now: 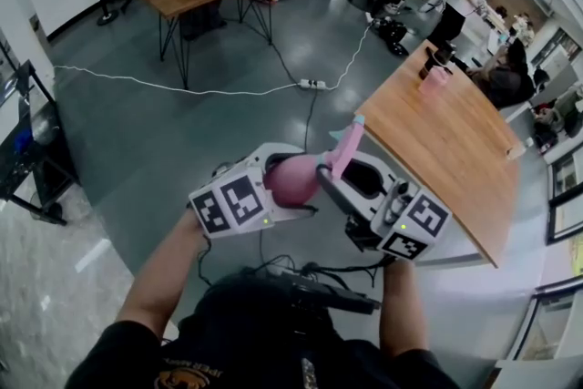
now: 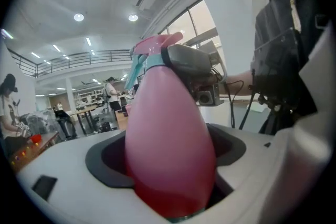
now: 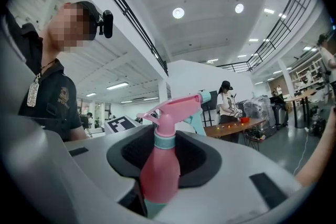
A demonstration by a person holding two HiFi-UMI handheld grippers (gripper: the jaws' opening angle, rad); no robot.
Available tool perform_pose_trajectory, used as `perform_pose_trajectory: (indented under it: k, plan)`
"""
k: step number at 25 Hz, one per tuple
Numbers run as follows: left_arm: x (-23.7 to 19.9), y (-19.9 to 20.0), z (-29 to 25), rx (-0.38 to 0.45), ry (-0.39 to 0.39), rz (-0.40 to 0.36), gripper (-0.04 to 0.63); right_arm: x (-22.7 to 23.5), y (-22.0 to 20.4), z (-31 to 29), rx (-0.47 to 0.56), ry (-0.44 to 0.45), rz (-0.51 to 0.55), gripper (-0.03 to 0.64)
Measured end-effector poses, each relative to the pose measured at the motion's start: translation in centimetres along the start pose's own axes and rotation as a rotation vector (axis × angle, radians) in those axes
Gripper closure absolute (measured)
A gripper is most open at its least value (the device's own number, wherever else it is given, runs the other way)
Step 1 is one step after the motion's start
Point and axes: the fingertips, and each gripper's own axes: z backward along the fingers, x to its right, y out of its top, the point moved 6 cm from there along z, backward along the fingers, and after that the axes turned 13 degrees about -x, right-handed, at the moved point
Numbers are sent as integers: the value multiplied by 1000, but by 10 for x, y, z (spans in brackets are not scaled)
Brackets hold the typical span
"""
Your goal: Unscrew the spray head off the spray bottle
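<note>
At the left of the head view we see our left forearm, bare below a dark sleeve, rising from the lower edge and slanting inward. Its hand is hidden behind the marker cube of the left tongs, which point inward toward the other tool. In the left gripper view these tongs are clamped on the fat lower body of the pink spray bottle. The body fills the gap between the jaws and tapers away from the camera to a teal collar.

We hold the bottle in the air between the two tools, in front of our chest and over the grey floor. It lies tilted, and its spray head points up and away from us, with the teal nozzle tip at the far end.

The right tongs meet the bottle from the opposite side and also point inward. In the right gripper view they are closed on the pink bottle below the collar, and the spray head stands out beyond the jaws. Our right forearm comes almost straight up from the lower edge to this tool's own marker cube. Just beside it, at the right, runs the wooden bench.
</note>
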Motion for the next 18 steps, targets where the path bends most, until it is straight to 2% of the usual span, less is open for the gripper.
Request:
perform_pose_trajectory:
  k: [8,10,13,18]
  plan:
    - [18,5,4,72,-279,-23,172,-8,-3,10,12,191,65,485]
    - [21,7,6,93,-325,-29,172,-11,-2,11,15,225,68,485]
    - [16,7,4,114,-279,-10,172,-8,0,10,20,186,59,476]
    - [-2,-1,-5,97,-65,83,170,6,-3,6,7,-6,29,463]
